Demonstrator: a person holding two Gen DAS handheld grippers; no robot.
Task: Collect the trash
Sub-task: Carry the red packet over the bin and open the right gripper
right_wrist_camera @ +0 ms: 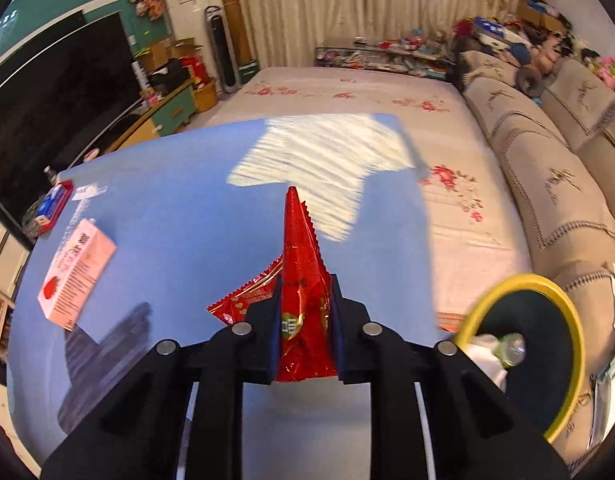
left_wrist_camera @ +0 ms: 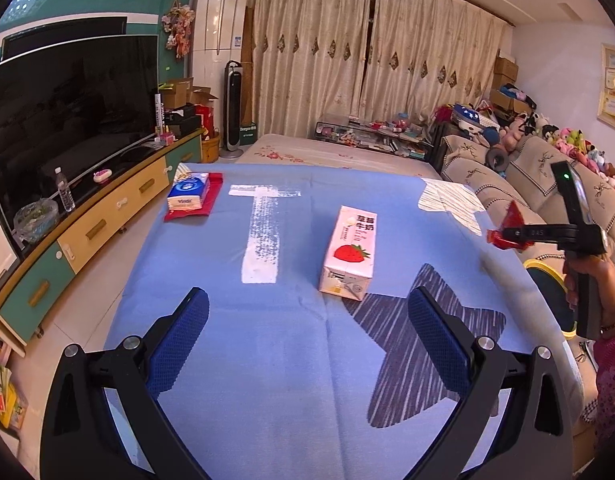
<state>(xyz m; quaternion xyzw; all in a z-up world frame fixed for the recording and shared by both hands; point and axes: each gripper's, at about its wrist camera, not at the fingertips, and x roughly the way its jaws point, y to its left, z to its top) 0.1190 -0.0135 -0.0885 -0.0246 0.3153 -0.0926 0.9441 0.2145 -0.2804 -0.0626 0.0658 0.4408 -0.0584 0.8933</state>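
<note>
Right wrist: red wrapper between right gripper pads

One red wrapper, one strawberry milk carton, one tissue pack, one yellow-rimmed bin, holding perhaps two discarded pieces.

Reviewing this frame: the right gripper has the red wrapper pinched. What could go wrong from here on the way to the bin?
1. The right gripper pinches the red wrapper only at its lower part; the thin foil sticks far out and could slip free before reaching the yellow-rimmed bin.
2. The bin sits off the table edge, so a short release may miss it.
3. The strawberry milk carton still lies on the blue cloth, with the open left gripper holding nothing.
</note>
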